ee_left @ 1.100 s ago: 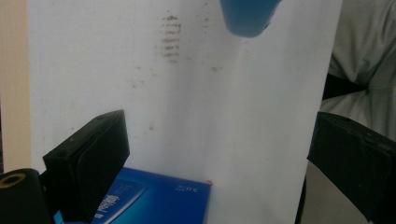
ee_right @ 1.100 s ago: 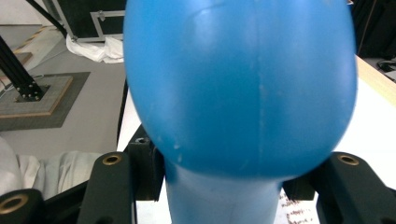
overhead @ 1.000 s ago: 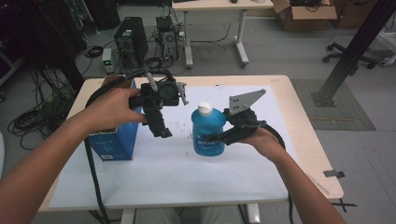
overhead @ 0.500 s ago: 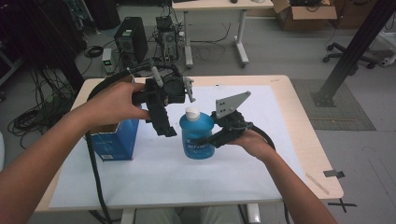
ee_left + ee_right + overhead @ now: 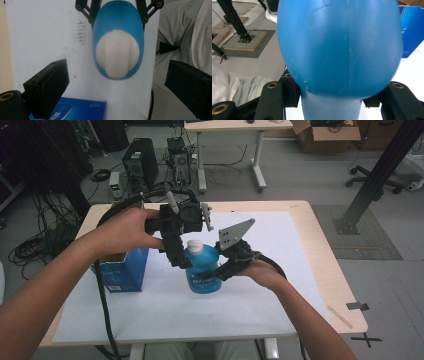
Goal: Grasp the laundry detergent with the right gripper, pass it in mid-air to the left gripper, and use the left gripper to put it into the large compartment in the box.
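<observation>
A: We are holding the blue bottle [image 5: 202,272] upright on the white sheet [image 5: 280,285] of the tabletop [image 5: 327,270], just right of the blue box [image 5: 122,270]. The right gripper [image 5: 220,272] is closed on the bottle's body; in the right gripper view its fingers [image 5: 273,100] are pressing both sides of the waist below the bulge.

B: And the left gripper [image 5: 180,260] is hanging over the white cap [image 5: 195,246]. In the left gripper view its fingers [image 5: 47,85] are spread wide, one on each side of the cap [image 5: 117,56], touching nothing.

A: So we are judging the step as cap removal, not yet begun.

B: Agreed. We are noting that the cap is sitting above the midline between the fingers in that view. We should be centring it before closing.

A: We should also be lowering until the pads are level with the cap's ribbed side, not its dome, or they may slip.

B: The right grip needs to be staying firm, since the bottle's wall looks smooth and could turn with the twist.

A: Closing squarely, then turning about the bottle's axis, no sideways pull.
</observation>
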